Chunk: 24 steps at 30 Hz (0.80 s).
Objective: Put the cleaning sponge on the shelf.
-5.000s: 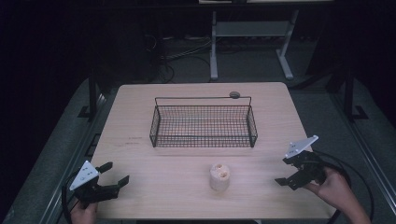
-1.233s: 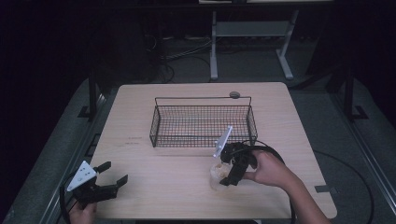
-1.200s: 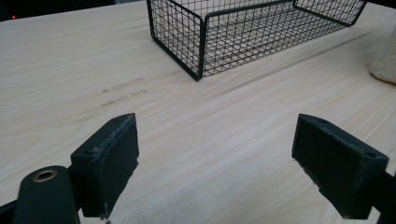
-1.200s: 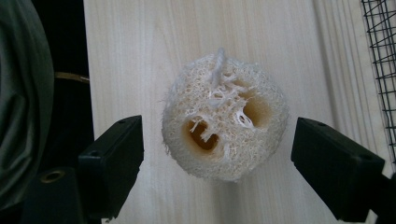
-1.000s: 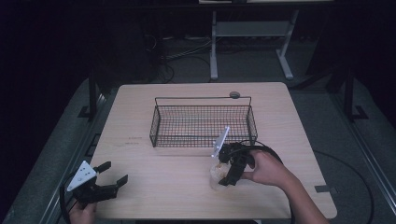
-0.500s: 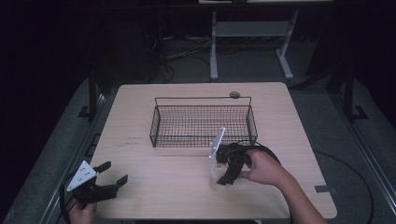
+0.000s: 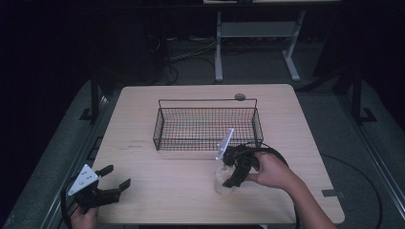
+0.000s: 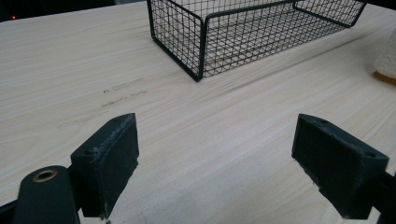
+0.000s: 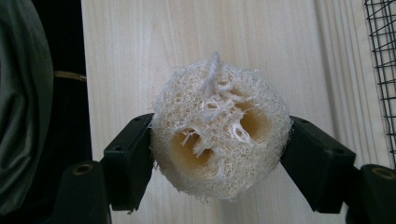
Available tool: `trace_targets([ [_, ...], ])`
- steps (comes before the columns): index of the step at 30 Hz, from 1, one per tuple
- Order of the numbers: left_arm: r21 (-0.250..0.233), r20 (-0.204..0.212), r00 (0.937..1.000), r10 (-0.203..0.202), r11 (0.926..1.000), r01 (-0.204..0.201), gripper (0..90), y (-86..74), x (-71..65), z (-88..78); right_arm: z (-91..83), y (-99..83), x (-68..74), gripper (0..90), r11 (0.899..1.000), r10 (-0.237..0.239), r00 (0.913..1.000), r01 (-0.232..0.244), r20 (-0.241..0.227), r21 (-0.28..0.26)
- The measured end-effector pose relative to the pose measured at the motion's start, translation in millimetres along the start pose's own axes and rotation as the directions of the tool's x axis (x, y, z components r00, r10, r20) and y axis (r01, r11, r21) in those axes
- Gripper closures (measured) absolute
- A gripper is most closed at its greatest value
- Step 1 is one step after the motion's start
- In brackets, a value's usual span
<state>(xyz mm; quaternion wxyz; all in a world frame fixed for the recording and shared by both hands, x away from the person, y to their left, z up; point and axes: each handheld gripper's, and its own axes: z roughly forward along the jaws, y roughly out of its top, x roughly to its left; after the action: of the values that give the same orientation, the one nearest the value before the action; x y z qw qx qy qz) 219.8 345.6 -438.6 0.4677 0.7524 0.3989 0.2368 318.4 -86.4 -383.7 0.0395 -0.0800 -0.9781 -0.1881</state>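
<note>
The person's right hand [image 7: 270, 170] is reaching in from the lower right and is holding the right hand-held gripper [image 7: 234, 177] tilted down over the front middle of the desk [image 7: 296, 124], with its jaws pressing on both sides of a loofah sponge [image 7: 222, 180], while the left hand-held gripper [image 7: 117, 177] is resting at the front left corner with its jaws wide apart and nothing between them. The right gripper view is showing what the high view is hiding: the loofah sponge [image 9: 218, 126] is a round, pale, fibrous piece with two hollow channels. The left gripper view is showing the light wood grain and the near corner of the black wire basket [image 8: 243, 32].
</note>
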Motion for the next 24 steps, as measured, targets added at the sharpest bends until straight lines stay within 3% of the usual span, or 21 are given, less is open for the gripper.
trace_targets([
  [24,-0.004,-0.001,1.0,0.0,1.0,0.0,13.9,0.1,-0.2,-0.2,-25.5,12.9,-3.0,28.0,0.999,-0.018,0.9996,0.018,0.022,-0.027],
])
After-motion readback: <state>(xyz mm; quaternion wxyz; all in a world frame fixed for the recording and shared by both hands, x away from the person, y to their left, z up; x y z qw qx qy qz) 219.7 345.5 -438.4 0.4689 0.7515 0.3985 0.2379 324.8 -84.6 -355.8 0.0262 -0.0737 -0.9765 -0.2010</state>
